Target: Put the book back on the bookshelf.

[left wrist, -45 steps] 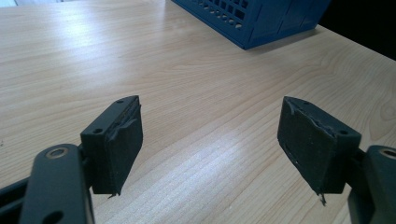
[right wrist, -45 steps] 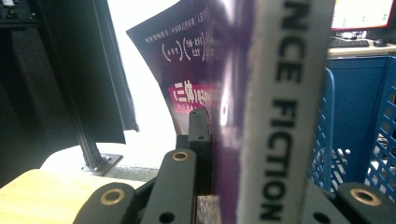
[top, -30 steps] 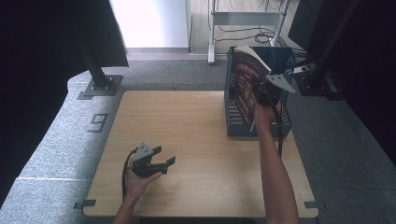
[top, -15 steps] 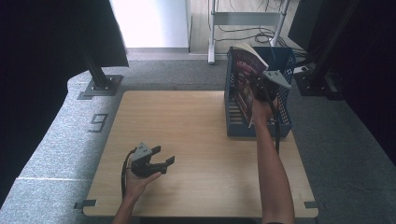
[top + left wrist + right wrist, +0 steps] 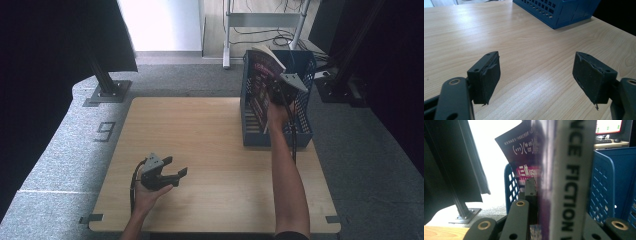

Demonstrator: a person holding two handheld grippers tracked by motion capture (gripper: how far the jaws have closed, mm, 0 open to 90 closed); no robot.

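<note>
Right gripper (image 5: 278,91) is pinching a book (image 5: 261,75) inside the blue crate (image 5: 280,135), far right. Left gripper (image 5: 172,175) sits spread over the near surface (image 5: 200,130).

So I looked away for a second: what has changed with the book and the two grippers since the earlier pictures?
The right gripper, still shut on the book, has shifted a little to the left over the blue basket, carrying the book with it. Nothing was let go. The left gripper stays open and still over the table, and the basket has not moved.
</note>
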